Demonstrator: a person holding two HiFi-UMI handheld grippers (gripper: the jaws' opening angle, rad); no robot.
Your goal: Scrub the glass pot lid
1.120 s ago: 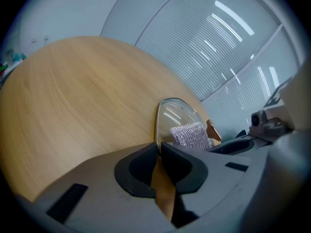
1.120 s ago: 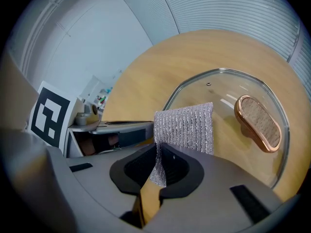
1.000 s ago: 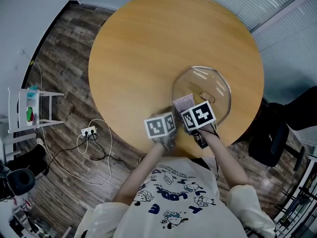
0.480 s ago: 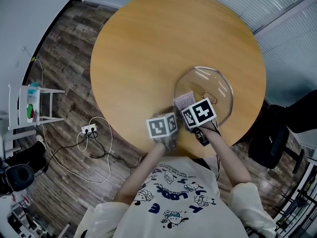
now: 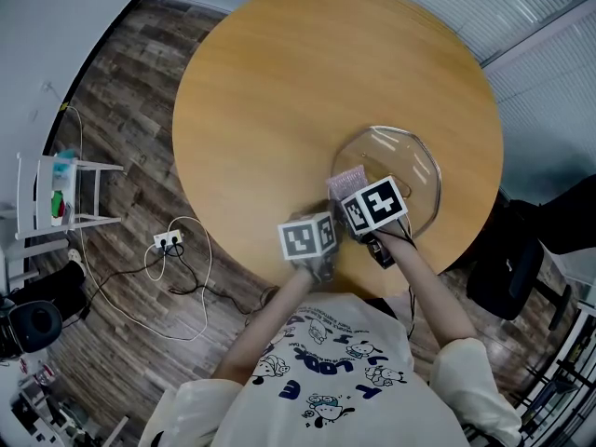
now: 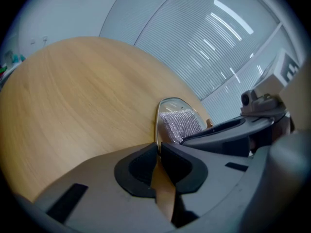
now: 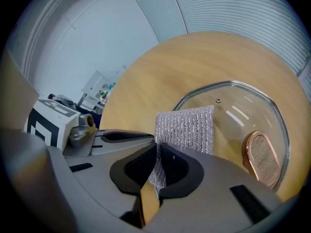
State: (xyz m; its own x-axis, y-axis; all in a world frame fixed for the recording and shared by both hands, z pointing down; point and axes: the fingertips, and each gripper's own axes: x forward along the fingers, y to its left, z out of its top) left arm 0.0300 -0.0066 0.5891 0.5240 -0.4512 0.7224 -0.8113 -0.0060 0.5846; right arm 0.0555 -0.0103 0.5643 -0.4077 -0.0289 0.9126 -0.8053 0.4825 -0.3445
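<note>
The glass pot lid point(image 5: 414, 156) lies at 4 o'clock on the table point(image 5: 298, 91), its rim pinched tight by the left gripper point(image 6: 159, 149), while the right gripper point(image 7: 158, 152) squeezes a silver scrub pad point(image 7: 187, 127) on the glass, so scrubbing seems started, not done.

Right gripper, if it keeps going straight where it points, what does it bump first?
Probably the clear round glass pot lid: the silver mesh scrubbing cloth held by the right gripper lies on it.

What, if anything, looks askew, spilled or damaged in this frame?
Nothing stands out. The glass pot lid lies on the table, handle up. The left tongs pinch its rim and the right tongs hold a silvery scrub pad on the glass. No spill or crack shows.
</note>
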